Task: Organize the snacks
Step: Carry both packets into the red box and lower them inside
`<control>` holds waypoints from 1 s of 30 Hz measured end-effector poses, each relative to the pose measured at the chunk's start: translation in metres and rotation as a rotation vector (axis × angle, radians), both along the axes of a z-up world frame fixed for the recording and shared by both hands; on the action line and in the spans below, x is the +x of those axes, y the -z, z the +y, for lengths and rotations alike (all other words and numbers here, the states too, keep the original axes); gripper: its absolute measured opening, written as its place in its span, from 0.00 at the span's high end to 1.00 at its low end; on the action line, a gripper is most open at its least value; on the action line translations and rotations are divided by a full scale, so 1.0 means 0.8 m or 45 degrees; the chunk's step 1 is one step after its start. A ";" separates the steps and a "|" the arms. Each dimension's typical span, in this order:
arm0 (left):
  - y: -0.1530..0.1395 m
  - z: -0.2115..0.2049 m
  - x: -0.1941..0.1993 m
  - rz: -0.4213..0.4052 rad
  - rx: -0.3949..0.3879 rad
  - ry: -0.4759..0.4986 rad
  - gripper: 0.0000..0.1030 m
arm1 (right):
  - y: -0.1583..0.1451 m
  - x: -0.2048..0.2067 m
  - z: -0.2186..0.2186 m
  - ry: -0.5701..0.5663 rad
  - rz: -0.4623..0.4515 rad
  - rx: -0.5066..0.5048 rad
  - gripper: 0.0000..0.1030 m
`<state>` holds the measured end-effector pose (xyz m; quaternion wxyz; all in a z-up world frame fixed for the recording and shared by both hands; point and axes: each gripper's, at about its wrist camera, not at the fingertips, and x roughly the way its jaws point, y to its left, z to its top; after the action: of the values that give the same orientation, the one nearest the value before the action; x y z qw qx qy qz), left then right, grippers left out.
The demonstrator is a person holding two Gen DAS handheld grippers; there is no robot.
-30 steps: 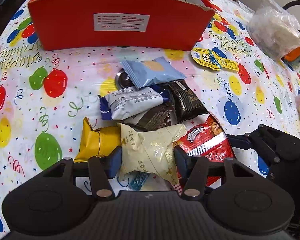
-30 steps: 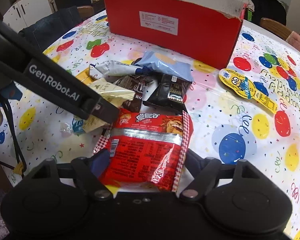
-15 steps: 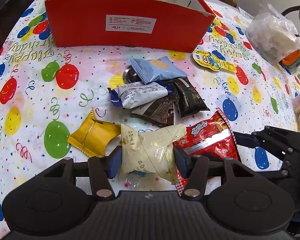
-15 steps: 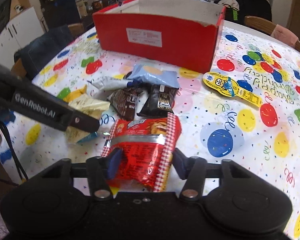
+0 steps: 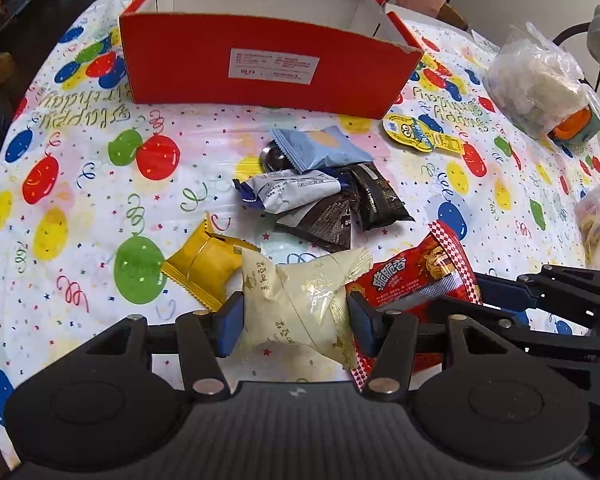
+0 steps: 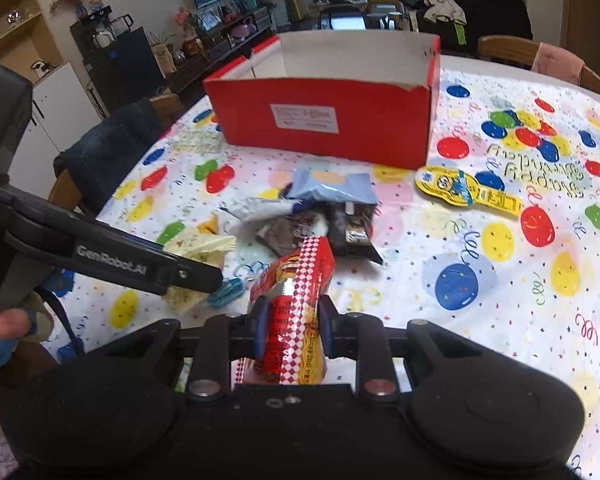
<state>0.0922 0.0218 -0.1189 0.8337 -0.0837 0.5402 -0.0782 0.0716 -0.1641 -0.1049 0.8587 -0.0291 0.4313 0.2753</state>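
My left gripper (image 5: 294,322) is shut on a cream snack packet (image 5: 300,300), lifted just off the tablecloth. My right gripper (image 6: 293,322) has its jaws closing on a red snack packet (image 6: 296,300), squeezed narrow between the pads and tilted upward; that packet (image 5: 416,272) also shows to the right in the left wrist view. Loose snacks lie in a pile ahead: a yellow packet (image 5: 204,268), a light blue packet (image 5: 320,148), a white-grey packet (image 5: 288,192) and dark brown packets (image 5: 376,196). The open red box (image 5: 268,68) stands beyond them.
A yellow cartoon-printed flat snack (image 5: 420,136) lies right of the box. A clear plastic bag (image 5: 536,84) with an orange thing sits at the far right. Chairs (image 6: 112,152) surround the balloon-print table. A small blue wrapper (image 6: 228,292) lies beneath the left gripper.
The right gripper's jaws narrowed on the red packet, crumpling and lifting it. Both grippers rose, so the box and pile look farther away. The cream packet stays held.
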 end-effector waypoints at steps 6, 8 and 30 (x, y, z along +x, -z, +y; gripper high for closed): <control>-0.024 0.008 -0.012 -0.046 -0.010 0.006 0.47 | -0.028 -0.012 0.006 0.011 -0.072 -0.003 0.77; -0.037 0.010 -0.016 -0.078 -0.014 0.011 0.47 | -0.040 -0.013 0.005 0.020 -0.103 0.004 0.77; -0.172 0.050 0.072 -0.388 0.061 -0.042 0.47 | -0.154 0.099 0.007 0.128 -0.397 0.078 0.77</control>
<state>0.1497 0.0620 0.0190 0.9089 -0.0598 0.4077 -0.0633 0.1507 -0.1585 0.0185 0.9283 -0.0236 0.2853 0.2373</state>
